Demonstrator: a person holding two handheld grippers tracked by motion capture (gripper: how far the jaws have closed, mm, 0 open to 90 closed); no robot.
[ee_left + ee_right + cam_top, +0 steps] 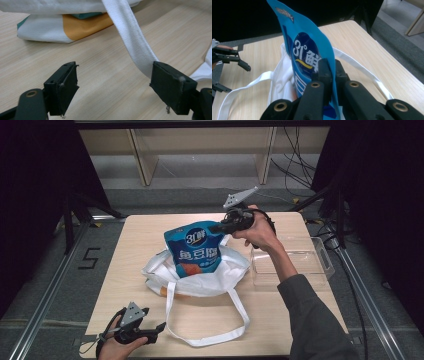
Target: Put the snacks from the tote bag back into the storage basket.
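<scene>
A light wooden table (pixel 150 227) carries a white cloth tote bag (pixel 210 275) lying near its middle, its mouth open toward the far edge. A glossy blue snack pouch with white lettering (pixel 196 249) stands upright in that mouth, its lower part inside the bag and its top well above it. The right tongs (pixel 218 227) are clamped on the pouch's upper right corner; in the right gripper view the two black jaws pinch the blue film (pixel 312 50) between them. The person's right hand (pixel 260 232) holds these tongs, the grey sleeve (pixel 312 320) reaching in from the near right corner.

One long white strap (pixel 220 330) of the bag loops out toward the near edge of the table. The left tongs (pixel 161 326) rest near the near left corner, held in the left hand (pixel 117 347), with jaws wide apart and nothing between them. In the left gripper view the strap (pixel 132 37) runs down to the right-hand jaw, passing behind it, and an orange and teal patch (pixel 82 25) shows under the bag's white cloth.

A clear plastic bin (pixel 290 262) sits by the right edge of the table, just beside the bag.
</scene>
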